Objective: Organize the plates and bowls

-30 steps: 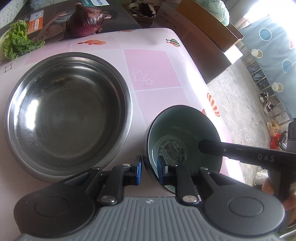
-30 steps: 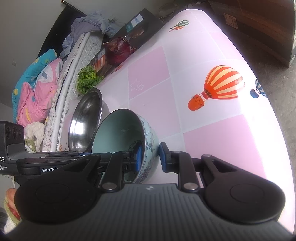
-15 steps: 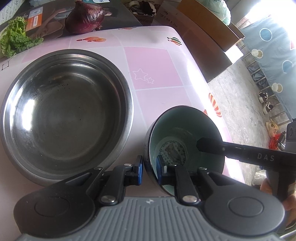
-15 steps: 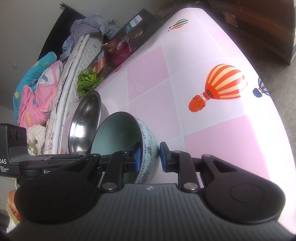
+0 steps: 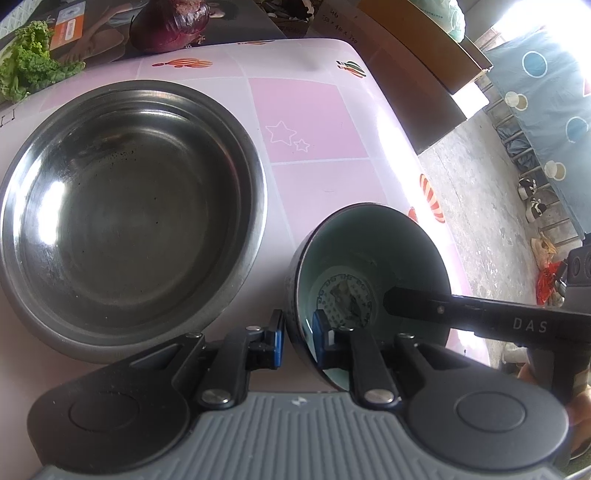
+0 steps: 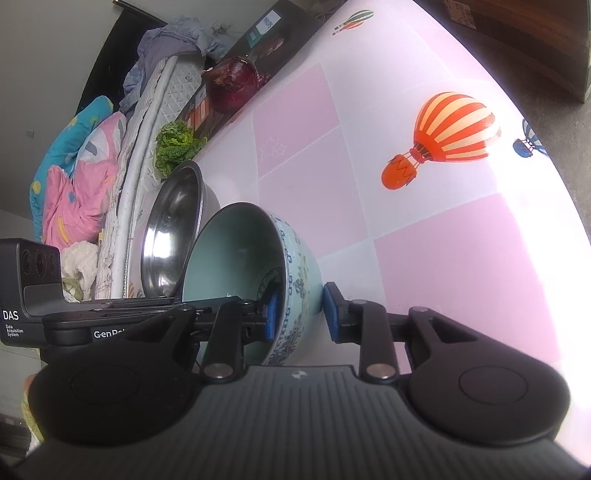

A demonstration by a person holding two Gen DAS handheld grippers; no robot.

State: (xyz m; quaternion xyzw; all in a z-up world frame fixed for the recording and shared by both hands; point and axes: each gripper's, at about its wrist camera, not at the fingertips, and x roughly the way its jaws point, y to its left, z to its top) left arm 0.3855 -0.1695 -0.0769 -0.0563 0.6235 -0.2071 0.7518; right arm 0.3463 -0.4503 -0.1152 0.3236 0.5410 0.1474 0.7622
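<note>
Left gripper (image 5: 298, 338) is clamped on the near rim of the pale green ceramic bowl with blue patterned outside (image 5: 369, 280), one pad inside, one outside. Right gripper (image 6: 301, 312) straddles the bowl's opposite rim; its jaws are opening, and a gap shows between the outer pad and the bowl wall. The bowl sits near the right edge of the pink balloon-print tablecloth (image 5: 306, 118). Just left of it rests a large round stainless steel basin (image 5: 125, 210). Far beyond lie a red onion (image 5: 171, 22) and green lettuce (image 5: 26, 70).
</note>
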